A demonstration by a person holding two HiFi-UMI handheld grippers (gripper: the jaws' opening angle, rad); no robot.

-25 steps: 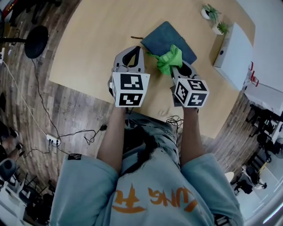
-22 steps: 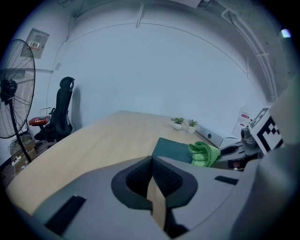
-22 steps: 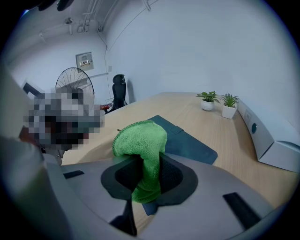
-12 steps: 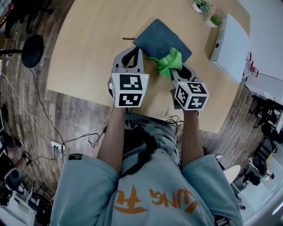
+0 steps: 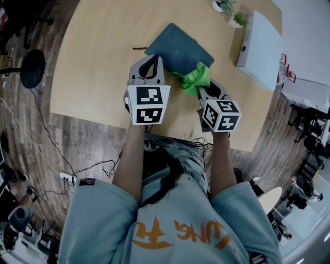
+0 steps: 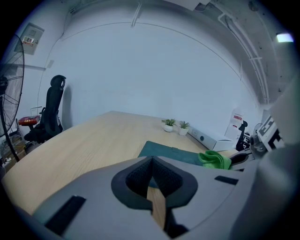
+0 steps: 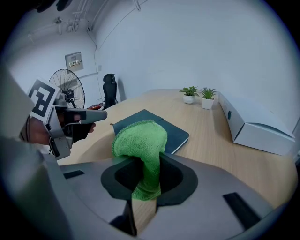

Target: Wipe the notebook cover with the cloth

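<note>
A dark teal notebook (image 5: 175,47) lies closed and slanted on the wooden table (image 5: 93,67). My right gripper (image 5: 202,88) is shut on a green cloth (image 5: 195,78), which bunches up over the notebook's near right corner. In the right gripper view the cloth (image 7: 140,140) hangs between the jaws, with the notebook (image 7: 176,133) just beyond. My left gripper (image 5: 150,66) is shut with nothing in it, at the notebook's near left edge. The left gripper view shows the notebook (image 6: 161,151) ahead and the cloth (image 6: 214,159) to the right.
A white box (image 5: 260,46) and two small potted plants (image 5: 229,13) stand at the far right of the table. A thin brown stick (image 5: 138,48) lies left of the notebook. On the floor are a round stool (image 5: 32,68), cables and a power strip (image 5: 66,178).
The head view has shifted, so the notebook sits higher and further left in the picture. The cloth now sits nearer the notebook's near right corner. Both grippers stay shut.
</note>
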